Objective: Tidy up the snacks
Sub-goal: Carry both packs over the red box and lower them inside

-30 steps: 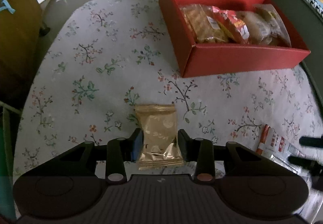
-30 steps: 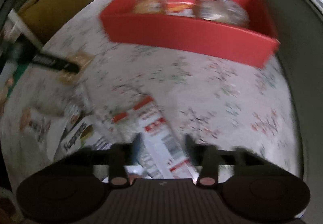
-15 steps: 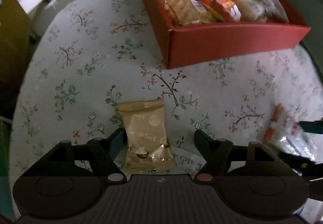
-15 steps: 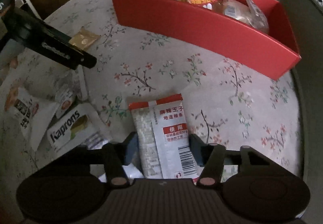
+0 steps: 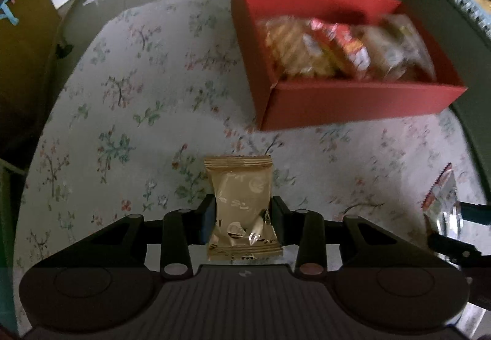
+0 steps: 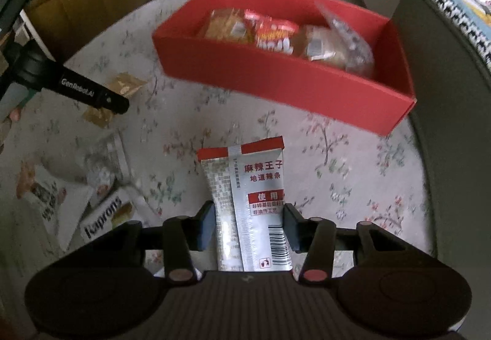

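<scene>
Left gripper [image 5: 242, 215] fingers clamped on gold foil snack packet [image 5: 242, 205], lifted. Right gripper [image 6: 248, 222] fingers pinch silver-and-red snack sachet [image 6: 248, 205], held above table.

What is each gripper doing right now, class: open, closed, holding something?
Left gripper: closed on the gold snack packet.
Right gripper: closed on the red-and-silver snack packet.
</scene>
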The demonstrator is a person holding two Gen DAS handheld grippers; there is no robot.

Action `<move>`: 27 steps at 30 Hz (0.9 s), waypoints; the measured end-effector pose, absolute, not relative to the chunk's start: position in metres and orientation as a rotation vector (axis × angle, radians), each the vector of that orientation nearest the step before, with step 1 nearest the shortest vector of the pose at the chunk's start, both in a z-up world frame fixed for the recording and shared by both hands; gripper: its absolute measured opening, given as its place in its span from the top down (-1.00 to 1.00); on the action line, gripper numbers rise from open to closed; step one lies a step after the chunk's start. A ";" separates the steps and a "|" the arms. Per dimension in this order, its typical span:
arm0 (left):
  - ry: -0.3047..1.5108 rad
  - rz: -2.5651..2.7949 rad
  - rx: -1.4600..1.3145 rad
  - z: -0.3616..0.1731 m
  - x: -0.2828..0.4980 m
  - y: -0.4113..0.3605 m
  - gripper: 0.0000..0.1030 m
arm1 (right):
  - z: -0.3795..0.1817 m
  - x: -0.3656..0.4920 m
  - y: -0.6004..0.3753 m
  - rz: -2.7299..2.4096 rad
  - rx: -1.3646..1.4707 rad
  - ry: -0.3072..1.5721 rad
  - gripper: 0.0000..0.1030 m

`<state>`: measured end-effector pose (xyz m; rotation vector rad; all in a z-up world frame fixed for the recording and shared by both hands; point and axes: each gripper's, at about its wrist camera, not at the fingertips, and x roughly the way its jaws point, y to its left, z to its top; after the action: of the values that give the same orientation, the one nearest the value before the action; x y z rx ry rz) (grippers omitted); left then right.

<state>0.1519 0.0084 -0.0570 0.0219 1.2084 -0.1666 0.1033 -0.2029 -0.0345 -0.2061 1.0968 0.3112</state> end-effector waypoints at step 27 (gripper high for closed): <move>1.063 -0.261 -0.070 0.000 0.164 -0.022 0.11 | 0.026 0.132 -0.210 0.234 -0.140 0.892 -0.03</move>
<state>0.1637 -0.0223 0.0000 -0.0699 1.0627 -0.2612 0.1322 -0.2104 0.0257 -0.1397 0.8915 0.2344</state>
